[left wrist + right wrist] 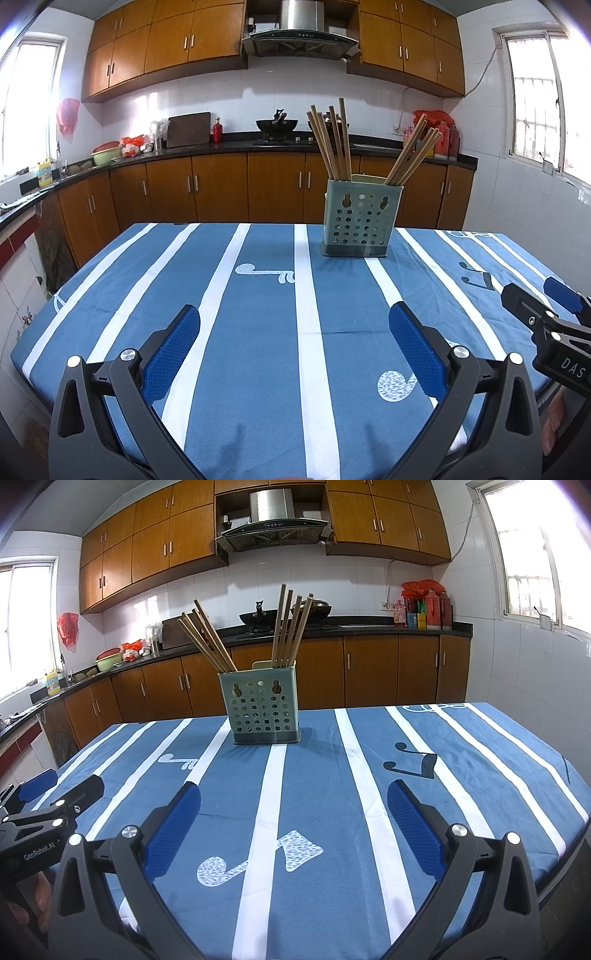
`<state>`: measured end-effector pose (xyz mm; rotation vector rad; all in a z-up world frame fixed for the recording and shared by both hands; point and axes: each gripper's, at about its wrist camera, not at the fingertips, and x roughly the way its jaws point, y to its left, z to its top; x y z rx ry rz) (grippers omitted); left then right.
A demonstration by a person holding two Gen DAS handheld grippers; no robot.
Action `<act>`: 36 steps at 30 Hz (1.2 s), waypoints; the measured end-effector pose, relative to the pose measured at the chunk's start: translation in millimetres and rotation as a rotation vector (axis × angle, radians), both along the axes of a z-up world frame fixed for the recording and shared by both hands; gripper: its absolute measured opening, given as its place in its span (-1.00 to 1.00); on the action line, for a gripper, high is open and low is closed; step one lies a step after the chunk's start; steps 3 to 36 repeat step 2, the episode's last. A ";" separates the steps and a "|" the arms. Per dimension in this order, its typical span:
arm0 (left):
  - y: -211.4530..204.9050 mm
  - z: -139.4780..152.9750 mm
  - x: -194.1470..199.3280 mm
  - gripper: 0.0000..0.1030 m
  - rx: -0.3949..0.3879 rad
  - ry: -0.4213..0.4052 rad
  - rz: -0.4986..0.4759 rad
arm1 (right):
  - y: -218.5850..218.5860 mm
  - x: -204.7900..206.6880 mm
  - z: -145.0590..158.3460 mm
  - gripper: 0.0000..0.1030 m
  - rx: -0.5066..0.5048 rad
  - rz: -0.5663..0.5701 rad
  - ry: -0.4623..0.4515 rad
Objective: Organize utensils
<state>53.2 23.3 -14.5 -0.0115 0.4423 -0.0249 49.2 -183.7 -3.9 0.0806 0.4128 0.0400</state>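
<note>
A pale green perforated utensil holder (360,218) (263,706) stands upright on the blue striped tablecloth (258,314) (332,794), toward the far side of the table. Several wooden chopsticks (332,144) (210,642) lean out of it in two bunches, one on each side. My left gripper (295,314) hovers open over the near part of the table, with nothing between its blue pads. My right gripper (293,794) is open too and holds nothing. Each gripper shows at the edge of the other's view, the right gripper (546,314) and the left gripper (55,786).
Behind the table runs a dark kitchen counter (229,146) with wooden cabinets, a wok (276,125) on the stove, bottles and bowls. Windows sit on both side walls. The table's near edge lies just below the grippers.
</note>
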 end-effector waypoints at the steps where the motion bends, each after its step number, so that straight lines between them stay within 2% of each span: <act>1: 0.1 0.7 0.8 0.96 0.000 0.001 0.001 | 0.8 -0.4 -0.3 0.92 0.000 0.000 0.000; 36: 0.6 0.7 0.3 0.96 0.000 0.001 0.001 | 0.7 -0.6 -1.7 0.92 0.001 0.000 0.000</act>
